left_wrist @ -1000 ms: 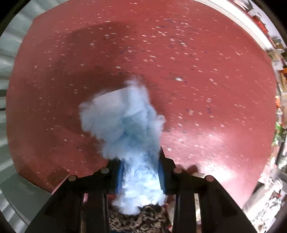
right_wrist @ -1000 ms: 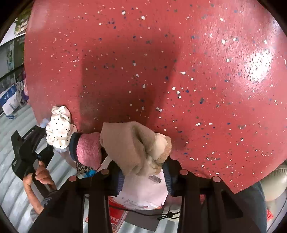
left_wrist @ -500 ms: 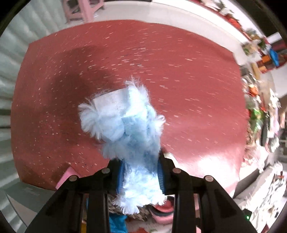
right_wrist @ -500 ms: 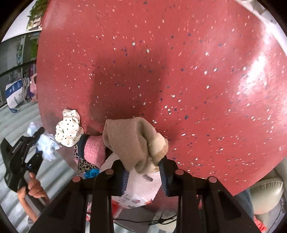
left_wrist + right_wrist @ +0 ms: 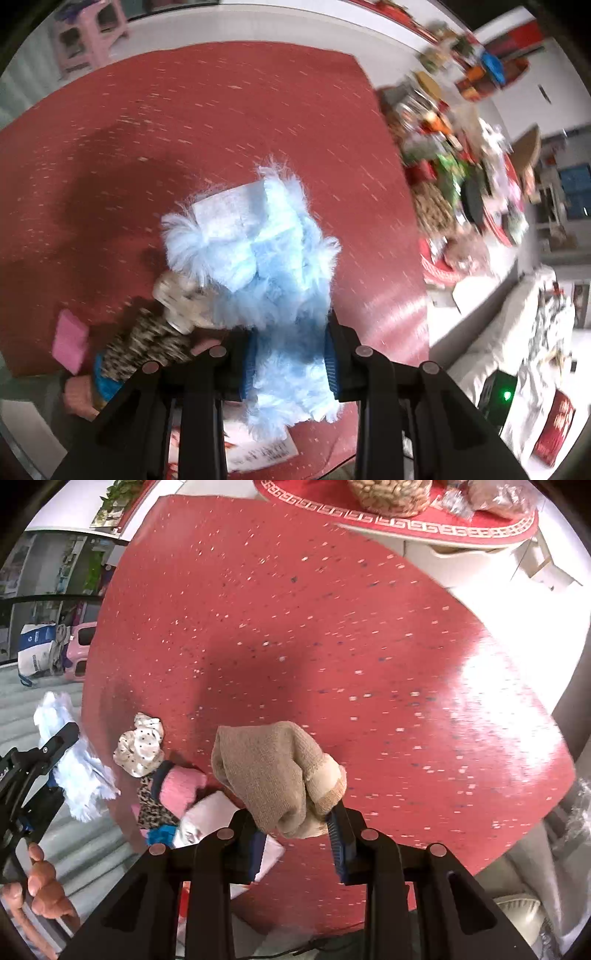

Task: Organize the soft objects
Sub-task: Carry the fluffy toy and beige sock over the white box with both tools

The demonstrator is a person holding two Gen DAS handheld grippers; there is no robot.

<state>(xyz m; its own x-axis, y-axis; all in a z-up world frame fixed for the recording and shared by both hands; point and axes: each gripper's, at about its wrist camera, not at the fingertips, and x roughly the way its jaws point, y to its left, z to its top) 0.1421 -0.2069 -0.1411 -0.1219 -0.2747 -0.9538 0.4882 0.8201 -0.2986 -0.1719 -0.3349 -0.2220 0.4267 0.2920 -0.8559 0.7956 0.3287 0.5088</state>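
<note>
2 soft items are in hand over the red speckled table (image 5: 332, 627). The left gripper (image 5: 290, 363) is pinched narrow on a fluffy light-blue sock (image 5: 266, 258), which stands up from the pads toward 12 o'clock in its own view. The right gripper (image 5: 299, 834) is clamped on a folded tan knitted sock (image 5: 266, 771), bunched just above its jaws.

Both look light, limp and compressible, so I judge they will sag and swing rather than slip; the blue pile is fuzzy and may shed or snag on the ribbed pads. A grip through the thick folded middle, as now, seems safest, since a hold on a loose cuff would let the rest unroll.

At 9 o'clock of the tan sock, a small heap lies near the table's edge: a polka-dot scrunchie (image 5: 140, 746), a pink sock (image 5: 177, 786) and a leopard-print piece (image 5: 151, 808).
</note>
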